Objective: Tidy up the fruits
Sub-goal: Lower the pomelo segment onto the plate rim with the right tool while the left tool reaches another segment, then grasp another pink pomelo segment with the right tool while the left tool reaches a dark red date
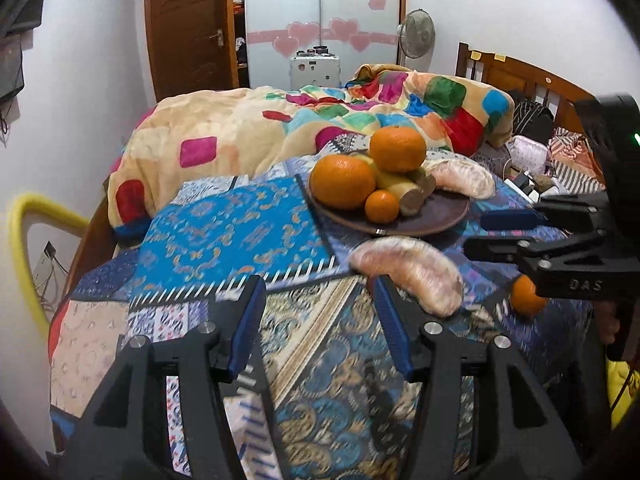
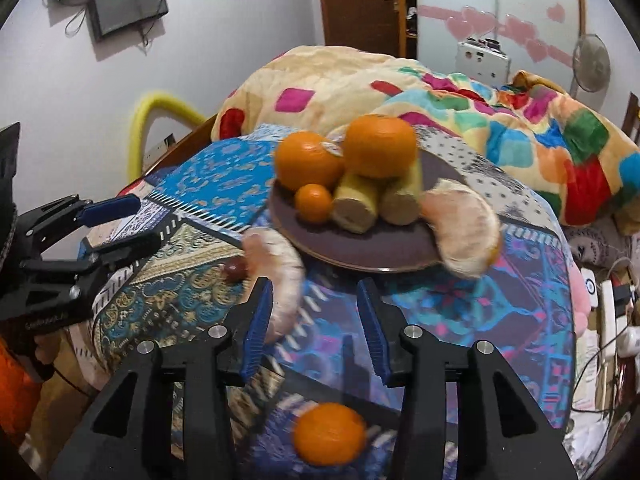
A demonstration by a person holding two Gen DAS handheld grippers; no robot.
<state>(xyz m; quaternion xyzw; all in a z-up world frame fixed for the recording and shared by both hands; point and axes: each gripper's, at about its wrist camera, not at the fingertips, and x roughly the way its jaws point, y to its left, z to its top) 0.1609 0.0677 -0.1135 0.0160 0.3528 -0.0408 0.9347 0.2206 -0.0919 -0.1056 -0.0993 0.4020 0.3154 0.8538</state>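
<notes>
A dark brown plate on the patterned bedspread holds two large oranges, a small orange, yellowish cut pieces and a pomelo segment on its edge. Another pomelo segment lies on the cloth in front of the plate. A loose small orange lies on the cloth under my right gripper. My left gripper is open and empty, just left of the loose segment. My right gripper is open and empty.
A colourful checked blanket is heaped behind the plate. A small dark red fruit lies on the cloth. A wooden headboard and clutter with cables are at the right. A yellow tube stands off the bed's left edge.
</notes>
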